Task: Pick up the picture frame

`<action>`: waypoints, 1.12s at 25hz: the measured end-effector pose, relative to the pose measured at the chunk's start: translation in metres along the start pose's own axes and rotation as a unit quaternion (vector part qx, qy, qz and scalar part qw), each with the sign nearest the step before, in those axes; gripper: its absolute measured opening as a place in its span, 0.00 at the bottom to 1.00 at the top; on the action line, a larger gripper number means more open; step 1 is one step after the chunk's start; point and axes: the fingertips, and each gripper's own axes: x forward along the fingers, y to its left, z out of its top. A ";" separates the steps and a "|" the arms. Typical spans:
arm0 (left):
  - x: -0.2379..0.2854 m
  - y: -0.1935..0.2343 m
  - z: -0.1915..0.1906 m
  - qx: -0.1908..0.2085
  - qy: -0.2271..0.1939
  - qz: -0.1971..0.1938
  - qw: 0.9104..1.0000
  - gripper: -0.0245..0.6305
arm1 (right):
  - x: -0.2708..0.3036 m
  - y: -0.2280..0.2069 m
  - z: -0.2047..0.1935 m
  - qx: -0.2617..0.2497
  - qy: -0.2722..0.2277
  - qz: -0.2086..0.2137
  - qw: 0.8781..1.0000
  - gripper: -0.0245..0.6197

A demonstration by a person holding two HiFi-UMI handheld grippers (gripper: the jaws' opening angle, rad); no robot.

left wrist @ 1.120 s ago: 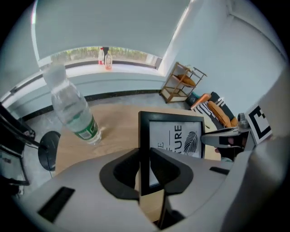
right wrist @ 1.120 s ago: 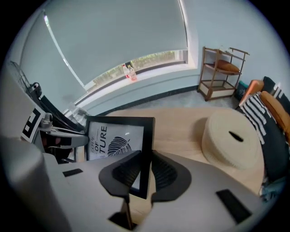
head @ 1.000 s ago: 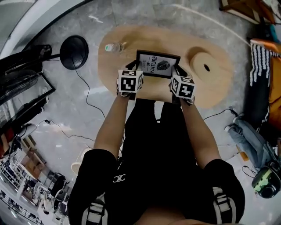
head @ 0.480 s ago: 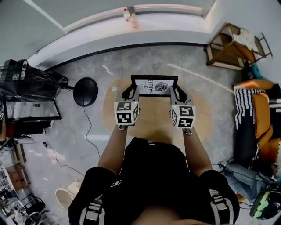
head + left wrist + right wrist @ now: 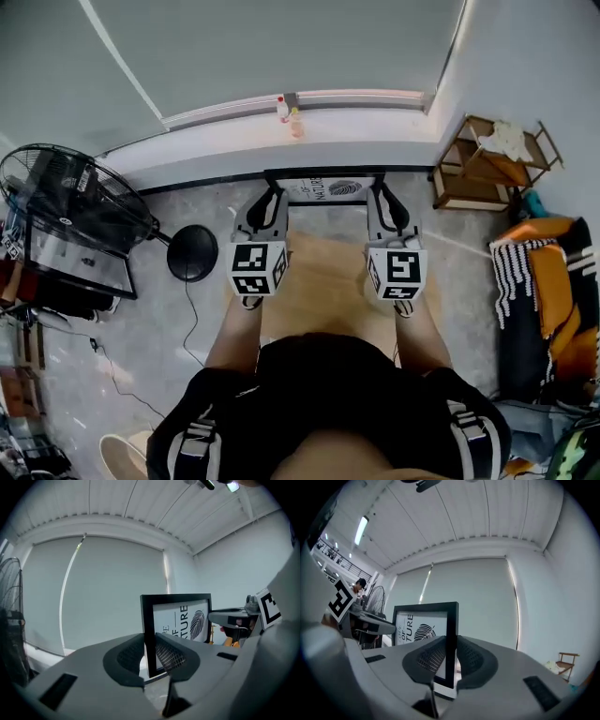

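A black picture frame (image 5: 324,187) with a white print of a leaf and lettering hangs in the air above the oval wooden table (image 5: 323,281), held between both grippers. My left gripper (image 5: 266,199) is shut on the frame's left edge, and my right gripper (image 5: 382,199) is shut on its right edge. In the left gripper view the frame (image 5: 177,620) stands upright with its black border pinched between the ribbed pads (image 5: 168,654). In the right gripper view the frame's (image 5: 423,625) other border sits the same way between that gripper's pads (image 5: 429,657).
A standing fan (image 5: 66,216) and its round black base (image 5: 192,251) are at the left. A wooden shelf (image 5: 487,159) stands at the right, with striped and orange cloth (image 5: 544,281) below it. Two small bottles (image 5: 289,114) stand on the window ledge ahead.
Both grippers have risen together with the frame, from the tabletop to high above it. The frame has tipped from lying flat to standing upright, and the view now takes in the wall.
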 end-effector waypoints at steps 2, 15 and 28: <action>-0.012 0.001 0.019 0.004 -0.021 0.003 1.000 0.18 | -0.004 0.003 0.021 -0.001 -0.018 0.003 1.000 0.17; -0.029 0.001 0.043 0.028 -0.044 -0.008 0.999 0.17 | -0.015 0.007 0.030 0.030 -0.023 -0.001 0.999 0.17; -0.052 -0.010 0.039 0.023 -0.040 -0.008 0.999 0.17 | -0.038 0.014 0.027 0.041 -0.020 0.005 0.999 0.17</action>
